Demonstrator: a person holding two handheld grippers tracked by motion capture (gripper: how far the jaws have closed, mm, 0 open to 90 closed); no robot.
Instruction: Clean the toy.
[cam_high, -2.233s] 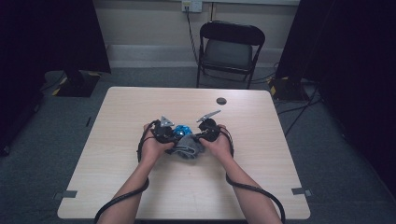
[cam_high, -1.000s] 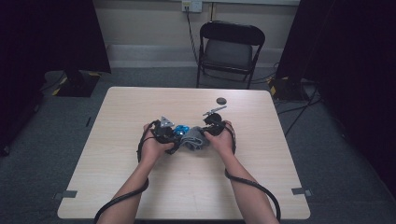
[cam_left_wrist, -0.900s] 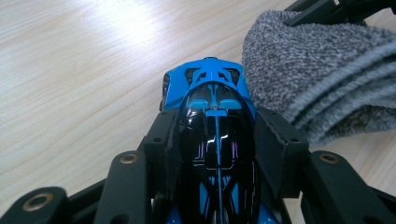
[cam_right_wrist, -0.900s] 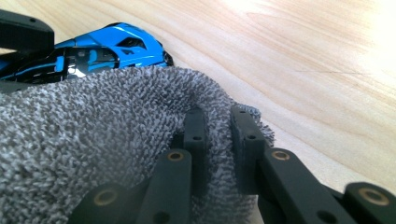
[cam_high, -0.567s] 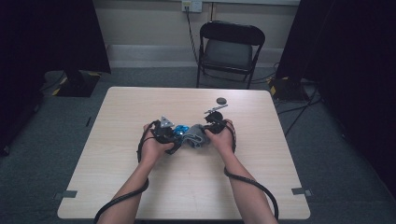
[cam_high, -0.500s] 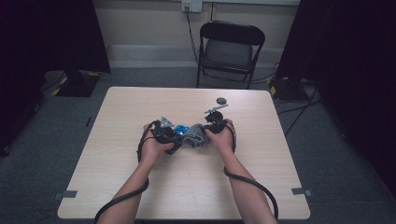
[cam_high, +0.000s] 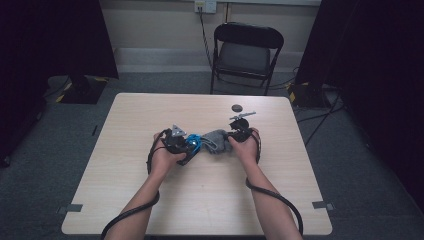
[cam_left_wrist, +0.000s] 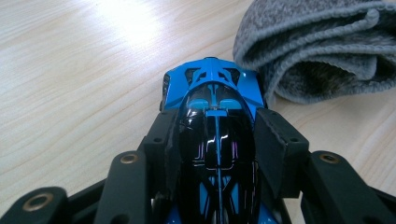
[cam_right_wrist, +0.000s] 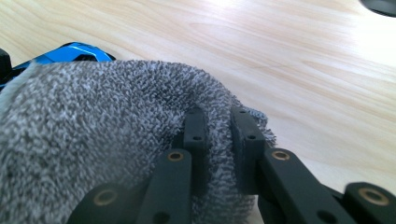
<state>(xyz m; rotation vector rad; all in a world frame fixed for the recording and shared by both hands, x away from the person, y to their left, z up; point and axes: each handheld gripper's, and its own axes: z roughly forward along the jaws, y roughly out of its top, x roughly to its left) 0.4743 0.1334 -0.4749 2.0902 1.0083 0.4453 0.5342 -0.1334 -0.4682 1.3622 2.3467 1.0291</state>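
The left gripper (cam_left_wrist: 217, 140) has its jaws partly open and clamped on both sides of a blue and black toy car (cam_left_wrist: 212, 88), which sits at the centre of the worktop (cam_high: 125, 165). The right gripper (cam_right_wrist: 215, 135) has its jaws nearly closed, pinching a fold of a grey cloth (cam_right_wrist: 93, 140). The cloth lies just beside the car's nose.

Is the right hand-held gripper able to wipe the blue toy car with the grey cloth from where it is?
Probably yes. The right hand-held gripper is pinching the grey cloth, which already lies against the blue toy car. The left hand-held gripper holds the car, and nothing lies between cloth and car.
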